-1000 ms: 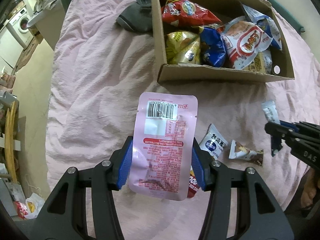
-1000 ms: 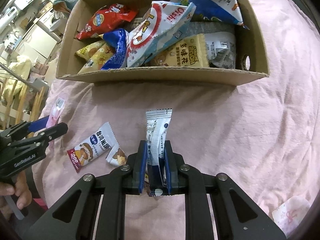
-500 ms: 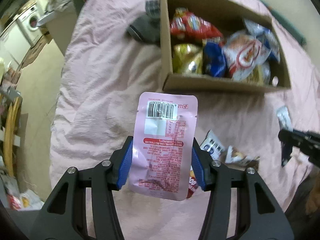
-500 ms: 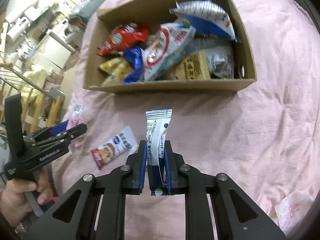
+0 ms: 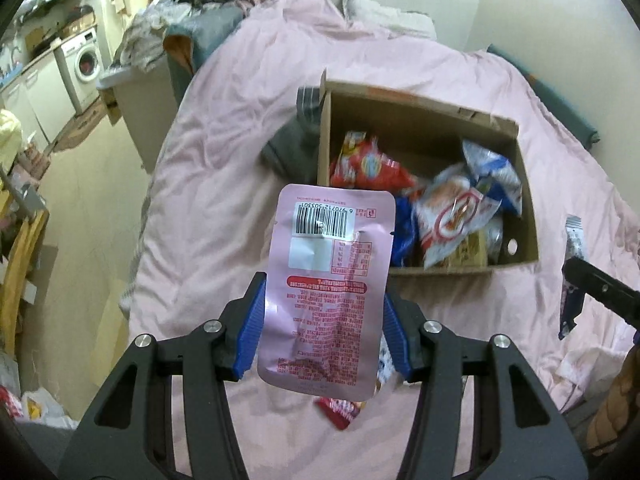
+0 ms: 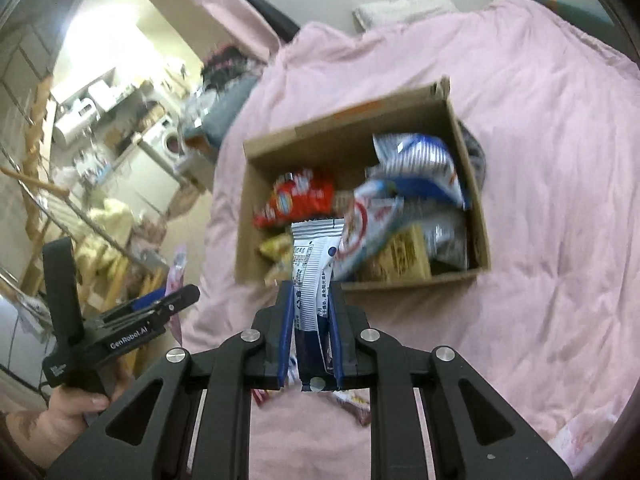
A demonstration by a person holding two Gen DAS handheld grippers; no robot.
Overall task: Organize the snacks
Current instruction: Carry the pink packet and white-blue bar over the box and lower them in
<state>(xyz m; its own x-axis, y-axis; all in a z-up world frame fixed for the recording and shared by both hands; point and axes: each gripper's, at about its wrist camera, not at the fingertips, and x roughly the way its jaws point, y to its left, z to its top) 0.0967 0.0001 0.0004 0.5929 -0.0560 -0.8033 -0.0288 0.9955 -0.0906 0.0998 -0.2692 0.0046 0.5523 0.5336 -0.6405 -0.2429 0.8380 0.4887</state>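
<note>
My left gripper [image 5: 323, 300] is shut on a flat pink snack pouch [image 5: 326, 280] with a barcode, held high above the pink bed. My right gripper [image 6: 311, 296] is shut on a white and blue snack packet [image 6: 312, 264], also held high. A cardboard box [image 5: 516, 248] with several snack bags lies on the bed ahead of both grippers; it also shows in the right wrist view [image 6: 248, 216]. The right gripper and its packet [image 5: 574, 272] show at the right edge of the left wrist view. The left gripper [image 6: 176, 300] shows at the left of the right wrist view.
A red snack packet [image 5: 338, 414] lies on the pink bedspread [image 5: 224, 200] below my left gripper. Grey clothing [image 5: 292, 140] lies against the box's far left corner. A washing machine [image 5: 86, 60] and cluttered furniture stand left of the bed. A pillow [image 6: 404, 10] lies at the bed's head.
Both grippers have risen and pulled back from the bed with their packets. The box now looks smaller and farther, and more of the room shows.
</note>
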